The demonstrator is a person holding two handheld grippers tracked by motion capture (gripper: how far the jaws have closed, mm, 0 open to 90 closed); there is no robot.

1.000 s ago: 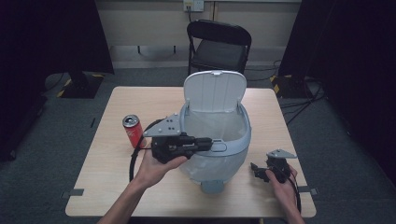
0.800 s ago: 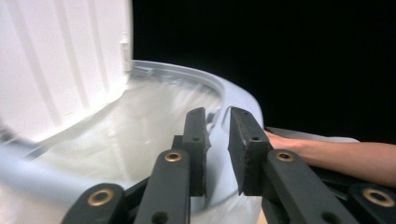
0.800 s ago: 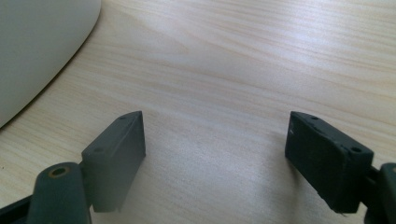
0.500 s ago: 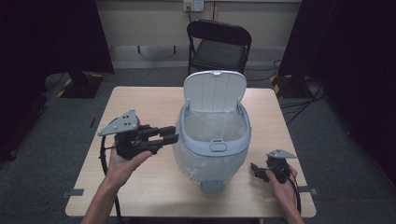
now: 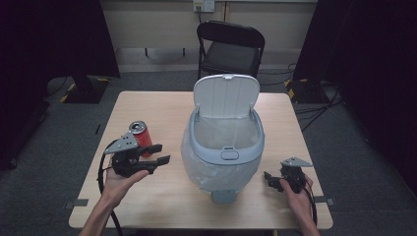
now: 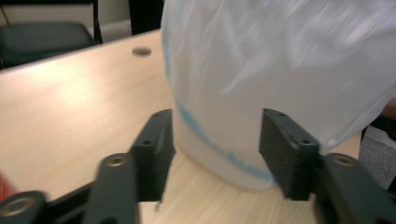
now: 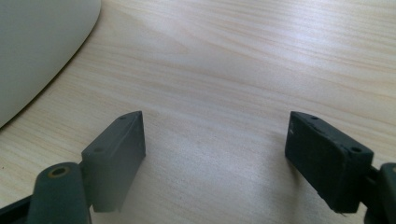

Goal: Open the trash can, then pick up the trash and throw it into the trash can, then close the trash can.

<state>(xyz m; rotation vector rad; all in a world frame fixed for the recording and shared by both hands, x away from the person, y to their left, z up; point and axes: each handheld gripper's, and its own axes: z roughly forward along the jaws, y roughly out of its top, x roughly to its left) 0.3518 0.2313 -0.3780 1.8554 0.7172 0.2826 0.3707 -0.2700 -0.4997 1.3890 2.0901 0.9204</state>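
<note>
Left claw [image 5: 156,153] hovers just beside the red can [image 5: 141,136] on the desk [image 5: 167,113]; its jaws have just been opening and stand apart with nothing between them. Right claw [image 5: 270,178] rests spread and empty near the lined bin [image 5: 223,147], lid up.

We seem to be in a recording studio or lab. We see dark curtains [image 5: 54,39], floor cables [image 5: 314,105] and a folding chair [image 5: 230,46].
</note>
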